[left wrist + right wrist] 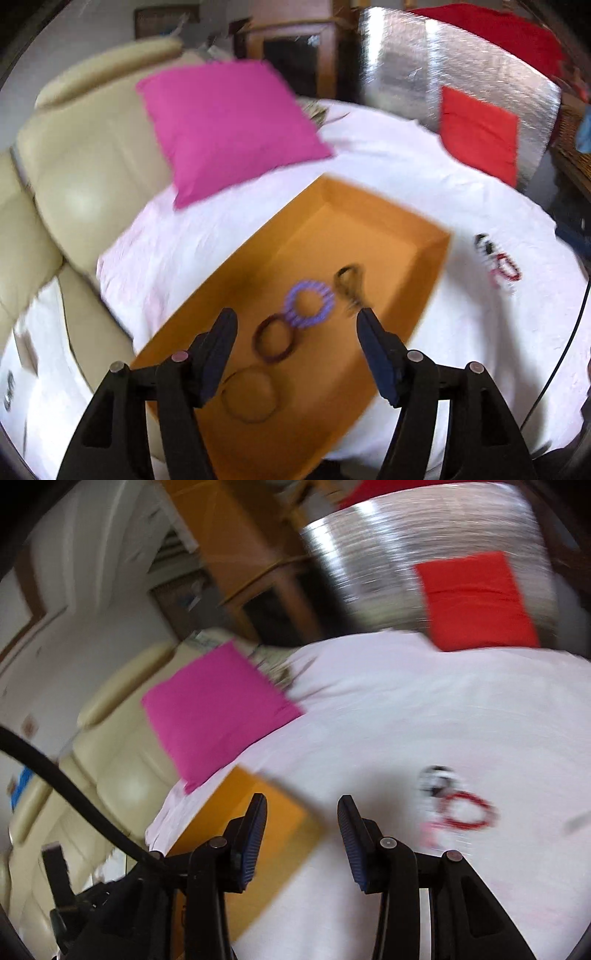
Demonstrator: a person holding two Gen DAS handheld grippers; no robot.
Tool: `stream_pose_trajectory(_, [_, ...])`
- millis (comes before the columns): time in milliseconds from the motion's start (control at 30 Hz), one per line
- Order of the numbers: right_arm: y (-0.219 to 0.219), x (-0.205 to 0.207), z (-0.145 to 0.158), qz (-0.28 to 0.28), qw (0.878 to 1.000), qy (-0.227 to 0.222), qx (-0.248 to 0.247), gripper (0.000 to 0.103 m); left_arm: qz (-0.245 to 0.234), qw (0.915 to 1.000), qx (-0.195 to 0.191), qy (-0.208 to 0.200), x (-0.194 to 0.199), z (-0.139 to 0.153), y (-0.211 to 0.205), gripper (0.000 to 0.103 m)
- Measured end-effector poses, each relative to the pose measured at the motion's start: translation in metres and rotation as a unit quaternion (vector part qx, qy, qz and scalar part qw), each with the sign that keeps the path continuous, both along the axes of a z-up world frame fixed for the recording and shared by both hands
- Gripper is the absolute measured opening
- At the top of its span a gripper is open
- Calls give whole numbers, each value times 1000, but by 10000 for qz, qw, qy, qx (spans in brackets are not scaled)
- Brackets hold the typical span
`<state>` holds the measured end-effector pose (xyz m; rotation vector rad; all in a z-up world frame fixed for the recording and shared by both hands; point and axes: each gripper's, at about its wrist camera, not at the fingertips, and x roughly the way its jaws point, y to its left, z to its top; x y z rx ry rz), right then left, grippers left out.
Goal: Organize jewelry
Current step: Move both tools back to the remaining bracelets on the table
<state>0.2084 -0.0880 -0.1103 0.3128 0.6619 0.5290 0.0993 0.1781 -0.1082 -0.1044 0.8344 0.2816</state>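
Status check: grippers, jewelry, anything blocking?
Left gripper open, empty, over orange tray. Right gripper open, empty. Red bracelet still on white cloth. Path clear.

No text, label, brand, number or sign can be read in either view. Both pictures are smeared with motion blur, and the surfaces that show, such as the orange tray [369, 225], the pink cushion [229, 129] and the red cushion [476, 602], are plain. A framed picture [159, 22] on the far wall is too small and blurred to tell whether it bears any writing.
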Motion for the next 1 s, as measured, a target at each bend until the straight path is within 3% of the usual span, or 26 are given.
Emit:
stream_pose_trajectory(167, [-92,-10,-19,-888,9954,202,307,44,-395,9984,281,-295,25,23,-54,68])
stream_pose_trajectory(367, [-142,0,-52,-1255,9897,507,469,44,-605,9953,398,-642,68,22,-116,69])
stream_pose_trajectory(633, [-172,17,-63,-1382,9864,751,479,44,-564,9966,159,-574,122,-15,-163,69])
stream_pose_trajectory(733, [-178,17,-65,-1406,9856,830,440,44,-615,9960,299,-582,129,-36,-173,69])
stream_pose_trajectory(800, [-179,18,-67,-1413,9853,889,370,44,-677,9965,398,-268,137,-53,-179,69])
stream_pose_trajectory(867, [-177,17,-70,-1432,9846,968,267,44,-807,9961,363,-66,141,-59,-182,68])
stream_pose_trajectory(1000, [-173,18,-76,-1441,9826,1156,205,44,-985,9925,704,-185,139,-56,-192,69])
